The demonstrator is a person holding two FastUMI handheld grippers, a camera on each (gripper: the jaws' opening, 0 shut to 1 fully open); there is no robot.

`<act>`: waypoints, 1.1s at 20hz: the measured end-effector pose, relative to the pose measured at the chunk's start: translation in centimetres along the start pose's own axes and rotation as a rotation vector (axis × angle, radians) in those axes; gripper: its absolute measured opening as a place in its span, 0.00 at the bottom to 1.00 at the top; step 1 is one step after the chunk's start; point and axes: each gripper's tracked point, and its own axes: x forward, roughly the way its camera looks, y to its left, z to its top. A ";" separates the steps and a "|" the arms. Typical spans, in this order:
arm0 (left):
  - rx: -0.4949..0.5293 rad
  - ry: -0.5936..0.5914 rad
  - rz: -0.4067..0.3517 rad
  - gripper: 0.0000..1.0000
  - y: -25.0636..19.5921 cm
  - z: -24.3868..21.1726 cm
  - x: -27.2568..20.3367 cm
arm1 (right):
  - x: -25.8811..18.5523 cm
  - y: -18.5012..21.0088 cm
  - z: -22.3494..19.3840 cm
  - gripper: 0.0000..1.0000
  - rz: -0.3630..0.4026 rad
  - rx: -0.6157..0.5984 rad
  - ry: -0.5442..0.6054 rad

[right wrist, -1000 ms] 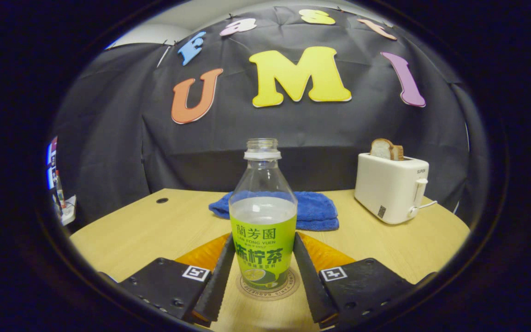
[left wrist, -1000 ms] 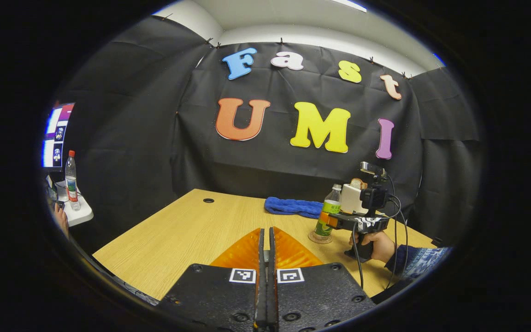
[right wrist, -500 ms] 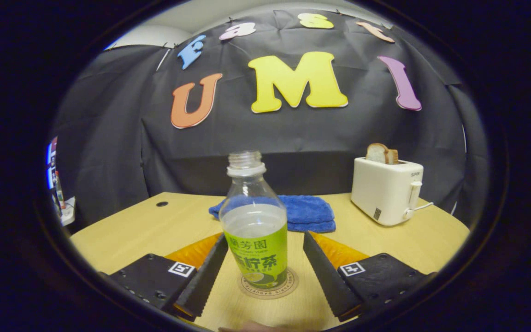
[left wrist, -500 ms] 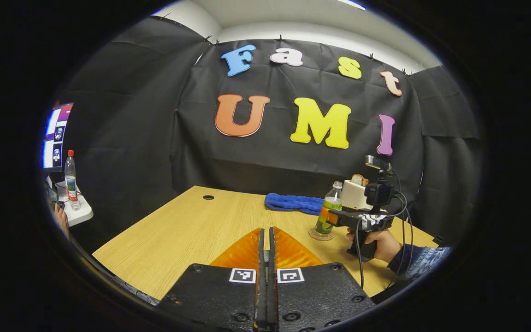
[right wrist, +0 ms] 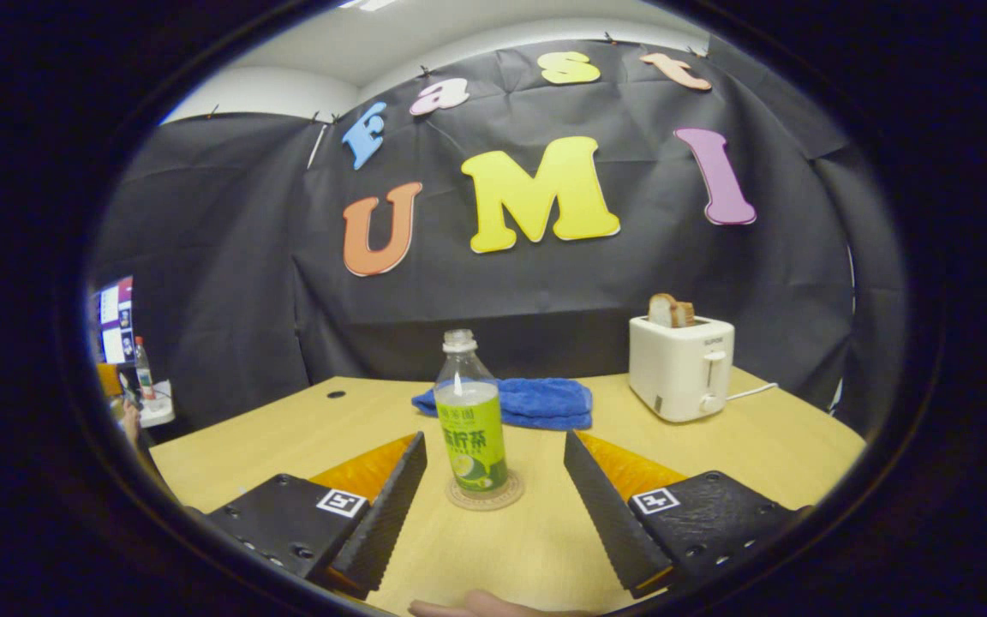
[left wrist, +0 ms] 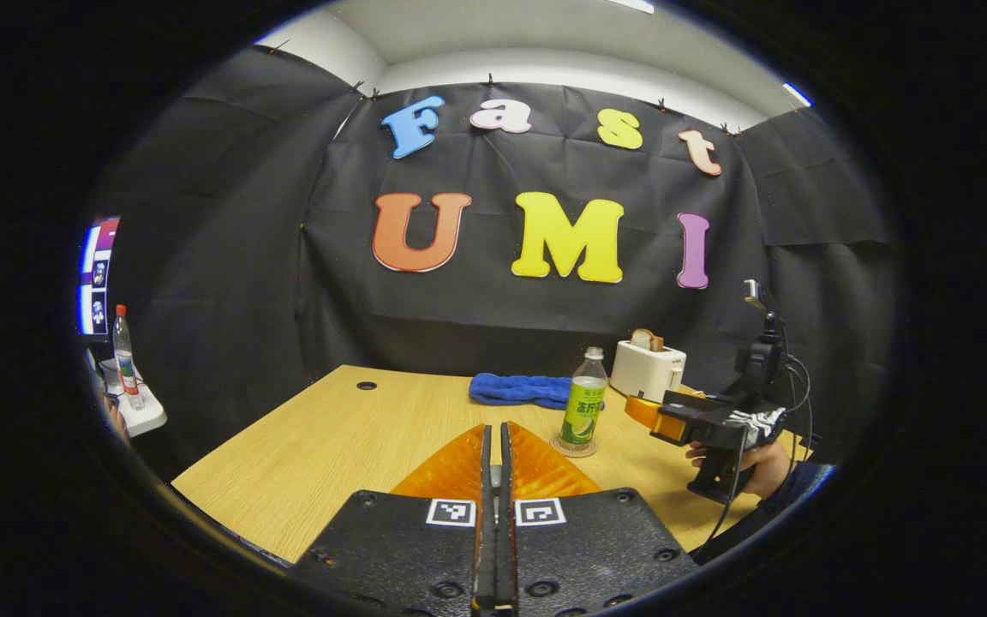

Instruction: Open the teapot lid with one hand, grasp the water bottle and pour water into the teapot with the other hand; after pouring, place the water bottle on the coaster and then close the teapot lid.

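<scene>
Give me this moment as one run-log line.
water bottle: upright on coaster | right gripper: open, apart from bottle | left gripper: shut, empty

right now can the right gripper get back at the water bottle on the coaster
Probably yes. The right gripper is open, and the water bottle stands upright on its coaster straight ahead between the fingers, with bare table in between.

No legible text, square black-and-white coded markers [left wrist: 457, 512] on left gripper [left wrist: 493, 427] and right gripper [right wrist: 493, 437], maker's mark on white plastic toaster [right wrist: 680, 368] too small, rim print on round cork coaster [right wrist: 512, 492] blurred.
</scene>
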 end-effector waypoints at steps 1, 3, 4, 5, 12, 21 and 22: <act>0.006 -0.005 -0.006 0.03 -0.6 0.2 0.1 | -1.1 -0.7 -0.5 0.96 -0.015 -0.027 0.027; 0.020 -0.010 -0.002 0.03 -1.1 0.3 0.3 | -3.9 -2.0 -0.3 0.96 -0.043 -0.092 0.044; 0.030 -0.011 -0.010 0.03 -1.8 0.1 0.5 | -5.5 -2.6 0.5 0.96 -0.056 -0.116 0.024; 0.045 -0.008 -0.017 0.03 -2.4 -0.1 0.8 | -7.1 -3.2 0.9 0.96 -0.077 -0.141 0.014; 0.095 -0.031 0.009 0.03 -4.2 -0.7 3.1 | -19.8 -5.8 3.2 0.95 -0.163 -0.189 -0.077; 0.045 0.017 0.031 0.03 -2.9 -6.7 8.5 | -24.4 -10.5 3.7 0.95 -0.211 -0.126 -0.101; 0.031 0.011 0.025 0.03 -3.2 -7.2 9.0 | -24.5 -10.9 4.0 0.95 -0.208 -0.116 -0.109</act>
